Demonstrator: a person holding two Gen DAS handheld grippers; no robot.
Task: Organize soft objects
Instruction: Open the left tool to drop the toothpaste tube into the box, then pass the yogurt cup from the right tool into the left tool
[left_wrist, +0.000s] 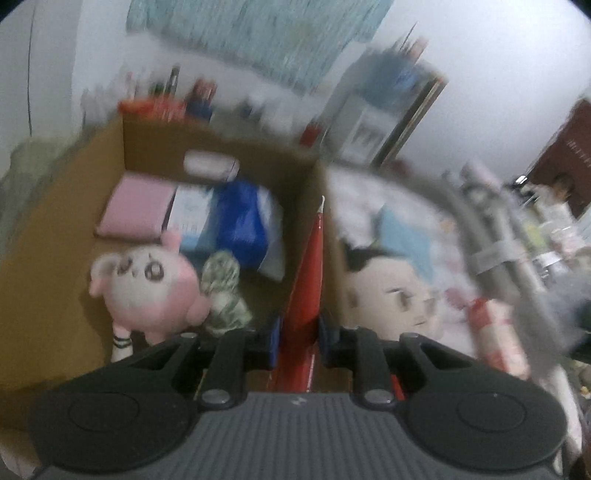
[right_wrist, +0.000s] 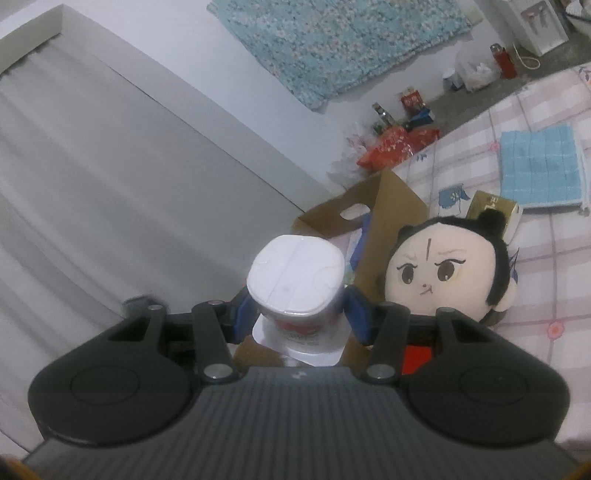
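The left gripper (left_wrist: 297, 338) is clamped on a flat red package (left_wrist: 308, 291) that runs forward from between its blue pads, along the right wall of an open brown cardboard box (left_wrist: 55, 236). Ahead and to its left, inside the box, lie a round pink-and-white plush toy (left_wrist: 147, 291), a crumpled green-patterned cloth (left_wrist: 221, 291), a folded pink cloth (left_wrist: 135, 210) and a blue-and-white plastic pack (left_wrist: 245, 225) (this view is blurred, so finer detail is lost). To the right of the gripper, outside the box, sits a black-haired plush doll head (left_wrist: 391, 291).

The right gripper (right_wrist: 295, 314) is closed on a white plastic-wrapped soft pack (right_wrist: 295, 280), its pads pressing both sides. Just beyond it stands the cardboard box; to its right the doll head rests on a pink checked bedsheet (right_wrist: 546, 266), with a folded light-blue towel (right_wrist: 539, 170) farther off.
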